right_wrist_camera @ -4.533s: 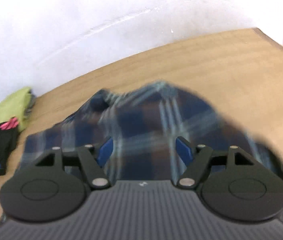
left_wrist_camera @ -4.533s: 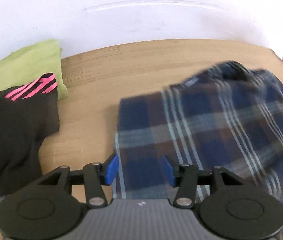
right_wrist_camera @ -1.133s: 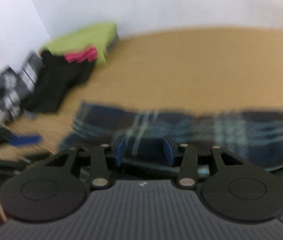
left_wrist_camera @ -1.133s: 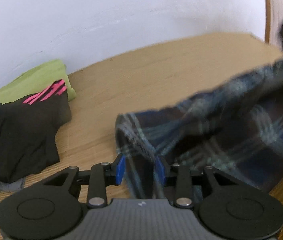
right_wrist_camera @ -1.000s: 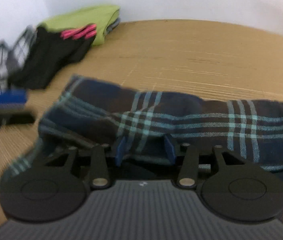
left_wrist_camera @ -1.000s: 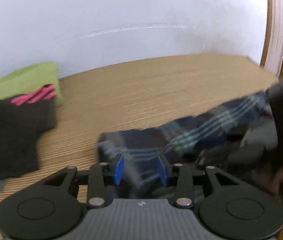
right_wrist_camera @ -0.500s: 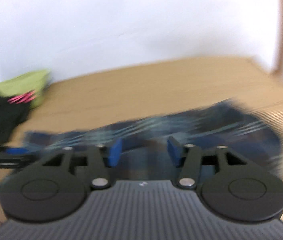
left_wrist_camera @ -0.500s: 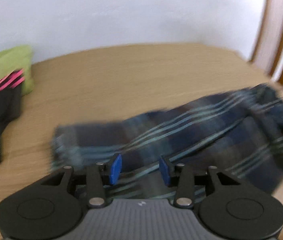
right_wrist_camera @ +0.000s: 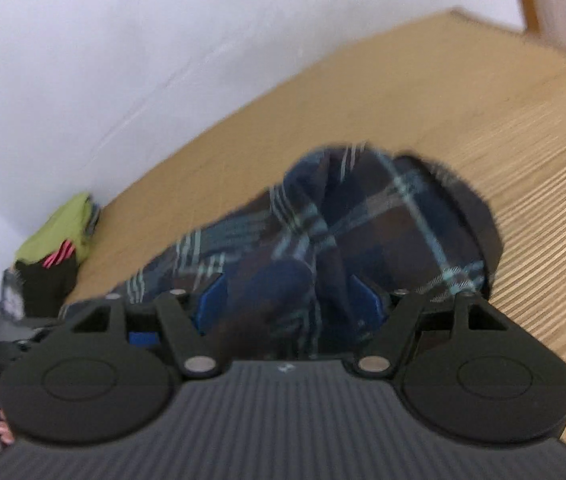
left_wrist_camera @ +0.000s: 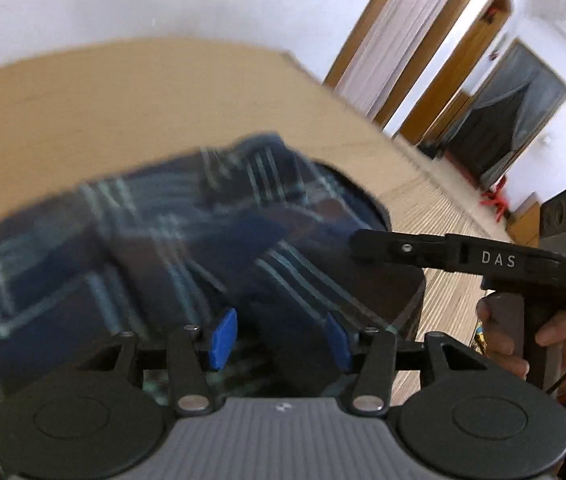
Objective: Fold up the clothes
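A navy and brown plaid garment (left_wrist_camera: 131,248) lies bunched on the wooden table (left_wrist_camera: 83,100); it also shows in the right wrist view (right_wrist_camera: 383,220). My left gripper (left_wrist_camera: 279,338) is open just above its near edge, with cloth between the blue pads but not pinched. My right gripper (right_wrist_camera: 289,300) is open over the garment's right end, with cloth bulging between its pads. The right gripper's side and the hand holding it show in the left wrist view (left_wrist_camera: 463,256).
A folded lime-green garment (right_wrist_camera: 61,228) and a black garment with pink stripes (right_wrist_camera: 49,276) lie at the table's far left by the white wall. The table's right edge (left_wrist_camera: 383,136) drops off toward wooden door frames (left_wrist_camera: 411,60).
Both grippers have let go of the plaid garment and opened wider. The garment has dropped onto the table in a bunched fold. The left view has swung right toward the doorway.
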`<state>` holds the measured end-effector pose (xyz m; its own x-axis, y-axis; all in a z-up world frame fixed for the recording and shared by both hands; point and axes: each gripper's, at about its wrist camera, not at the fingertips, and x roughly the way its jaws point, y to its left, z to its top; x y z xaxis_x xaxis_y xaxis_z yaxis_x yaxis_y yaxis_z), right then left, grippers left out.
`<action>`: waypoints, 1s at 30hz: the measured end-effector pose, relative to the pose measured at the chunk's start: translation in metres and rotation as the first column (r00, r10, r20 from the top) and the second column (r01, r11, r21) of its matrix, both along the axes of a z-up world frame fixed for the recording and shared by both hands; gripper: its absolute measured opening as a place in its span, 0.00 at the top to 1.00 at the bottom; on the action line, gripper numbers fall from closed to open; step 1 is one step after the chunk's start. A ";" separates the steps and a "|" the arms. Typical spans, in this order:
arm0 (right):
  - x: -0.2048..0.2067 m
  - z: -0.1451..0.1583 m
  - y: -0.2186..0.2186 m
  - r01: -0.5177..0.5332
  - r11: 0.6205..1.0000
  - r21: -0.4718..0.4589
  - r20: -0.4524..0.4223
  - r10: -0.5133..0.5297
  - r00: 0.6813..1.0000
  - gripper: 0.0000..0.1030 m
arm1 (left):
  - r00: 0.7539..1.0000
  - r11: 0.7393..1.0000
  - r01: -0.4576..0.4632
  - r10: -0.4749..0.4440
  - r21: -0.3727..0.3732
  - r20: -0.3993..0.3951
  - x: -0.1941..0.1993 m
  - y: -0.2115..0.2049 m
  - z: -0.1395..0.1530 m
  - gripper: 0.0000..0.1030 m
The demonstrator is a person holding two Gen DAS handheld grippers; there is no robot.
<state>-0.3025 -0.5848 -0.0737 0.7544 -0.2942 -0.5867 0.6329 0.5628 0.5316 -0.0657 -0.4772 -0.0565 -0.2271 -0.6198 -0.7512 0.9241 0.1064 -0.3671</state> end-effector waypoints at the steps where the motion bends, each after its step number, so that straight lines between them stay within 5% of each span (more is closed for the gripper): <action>1: 0.000 -0.008 -0.004 -0.025 0.999 0.025 0.015 0.024 1.000 0.31 | 1.000 1.000 -0.021 0.020 0.018 0.003 -0.005 -0.004 -0.005 0.50; 3: 0.004 -0.018 -0.014 -0.087 0.994 0.060 0.040 0.085 0.996 0.39 | 0.996 0.994 -0.087 0.086 0.065 0.013 -0.009 -0.007 -0.015 0.49; 5: 0.007 -0.021 -0.016 -0.177 0.983 0.049 0.046 0.175 0.983 0.86 | 0.990 0.985 -0.138 0.137 0.104 0.014 -0.012 -0.007 -0.023 0.44; 10: 0.006 0.004 0.003 -0.453 0.874 -0.174 0.089 0.472 0.877 0.92 | 0.981 0.976 -0.189 0.184 0.109 0.062 -0.016 0.002 -0.022 0.36; 14: 0.004 0.031 0.001 -0.564 0.793 -0.230 0.189 0.605 0.773 0.93 | 0.991 0.990 -0.135 0.135 -0.040 -0.003 -0.011 0.018 -0.016 0.36; 17: 0.011 0.047 -0.009 -0.593 0.761 -0.264 0.204 0.645 0.737 0.94 | 0.990 0.985 -0.140 0.140 -0.098 -0.008 0.000 0.026 -0.014 0.39; 20: 0.019 0.058 -0.013 -0.600 0.741 -0.302 0.062 0.643 0.763 0.94 | 0.991 0.984 -0.125 0.131 -0.131 0.039 0.015 0.034 -0.001 0.38; 23: 0.021 0.045 -0.023 -0.515 0.825 -0.232 -0.069 0.515 0.855 0.90 | 0.987 0.995 -0.026 0.041 -0.101 0.153 0.023 0.023 0.014 0.36; 25: 0.009 0.037 -0.031 -0.423 0.894 -0.149 -0.058 0.420 0.906 0.85 | 0.988 0.996 0.036 -0.023 -0.081 0.156 0.022 0.006 0.017 0.36; 27: -0.008 0.030 -0.037 -0.330 0.942 -0.053 -0.019 0.330 0.944 0.66 | 0.984 0.992 0.114 -0.106 -0.056 0.143 0.019 -0.011 0.015 0.35; 28: -0.019 0.025 -0.036 -0.296 0.955 -0.011 0.005 0.296 0.955 0.54 | 0.979 0.986 0.161 -0.155 -0.041 0.130 0.015 -0.020 0.011 0.35; 30: -0.037 0.016 -0.028 -0.260 0.965 0.028 0.034 0.259 0.965 0.48 | 0.965 0.972 0.235 -0.235 0.019 0.114 0.001 -0.041 -0.007 0.34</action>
